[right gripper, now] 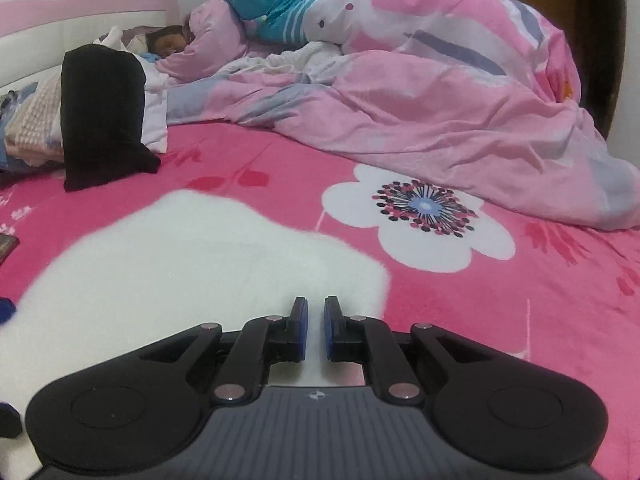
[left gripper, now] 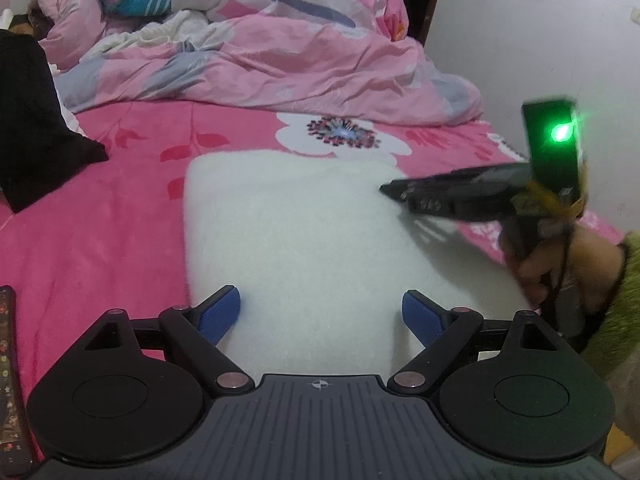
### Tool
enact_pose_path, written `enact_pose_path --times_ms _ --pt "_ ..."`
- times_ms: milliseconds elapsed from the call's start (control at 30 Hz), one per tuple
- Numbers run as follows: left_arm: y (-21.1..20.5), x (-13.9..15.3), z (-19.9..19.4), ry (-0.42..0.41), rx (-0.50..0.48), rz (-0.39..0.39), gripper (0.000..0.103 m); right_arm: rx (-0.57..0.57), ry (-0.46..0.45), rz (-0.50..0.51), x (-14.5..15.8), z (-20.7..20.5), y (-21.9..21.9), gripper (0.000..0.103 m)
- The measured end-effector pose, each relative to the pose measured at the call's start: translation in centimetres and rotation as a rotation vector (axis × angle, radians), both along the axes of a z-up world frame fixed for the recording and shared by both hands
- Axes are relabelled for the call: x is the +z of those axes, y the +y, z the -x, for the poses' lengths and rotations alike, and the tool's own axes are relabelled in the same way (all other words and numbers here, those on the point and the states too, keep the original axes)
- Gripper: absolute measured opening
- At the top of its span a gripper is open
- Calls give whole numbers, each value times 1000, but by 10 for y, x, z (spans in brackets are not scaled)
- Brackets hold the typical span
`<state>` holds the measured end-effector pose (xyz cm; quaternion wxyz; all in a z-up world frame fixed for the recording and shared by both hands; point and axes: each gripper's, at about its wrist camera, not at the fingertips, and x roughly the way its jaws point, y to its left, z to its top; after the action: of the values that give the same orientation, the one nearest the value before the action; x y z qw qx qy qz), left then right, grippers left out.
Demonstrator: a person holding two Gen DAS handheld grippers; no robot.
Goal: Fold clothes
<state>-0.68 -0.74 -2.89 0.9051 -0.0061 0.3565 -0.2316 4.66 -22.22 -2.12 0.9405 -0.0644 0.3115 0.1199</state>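
The white fleecy garment (left gripper: 304,248) lies folded into a flat, roughly rectangular pad on the bright pink flowered bedsheet (left gripper: 100,240), and everything else sits around it. Over its near edge hangs the left hand-held gripper (left gripper: 321,316), blue pads (left gripper: 222,314) spread wide with only the white fabric showing between them and nothing clasped. At the garment's right side the right hand-held gripper (right gripper: 315,328) has its jaws drawn nearly together with a thin gap and nothing pinched; in the left wrist view its tip reaches over the garment's right edge, held by a hand (left gripper: 560,268) in a green sleeve. Beyond the garment's far edge is a large white flower print (right gripper: 424,216), then a crumpled pink quilt (right gripper: 420,92). Far left of the garment lies a black cloth (right gripper: 104,120).
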Motion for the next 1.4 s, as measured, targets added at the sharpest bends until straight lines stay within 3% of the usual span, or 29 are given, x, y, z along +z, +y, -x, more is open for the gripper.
enact_pose_path --times_ms 167,267,433,867,933,967,1067,1267,1400 --pt "-5 0 -1 11 8 -32 90 19 -34 -104 24 38 -6 12" --pt "-9 1 -1 17 13 -58 90 28 -4 -185 23 58 -13 18" --pt "-15 1 0 19 20 -96 91 12 30 -279 17 86 -23 18" --pt "-25 2 4 16 46 -157 92 -10 20 -355 2 114 -38 19" --pt "-20 3 4 16 45 -125 92 -17 18 -395 6 119 -46 25" --pt "-14 4 4 17 44 -90 93 -25 15 -424 7 121 -51 44" --pt "8 6 -1 25 78 37 97 -76 24 -542 7 120 -80 66" --pt "40 -6 -25 163 99 271 101 -139 255 -825 -28 94 -129 86" --pt "51 -14 -34 187 78 352 103 -137 377 -919 -53 80 -133 93"
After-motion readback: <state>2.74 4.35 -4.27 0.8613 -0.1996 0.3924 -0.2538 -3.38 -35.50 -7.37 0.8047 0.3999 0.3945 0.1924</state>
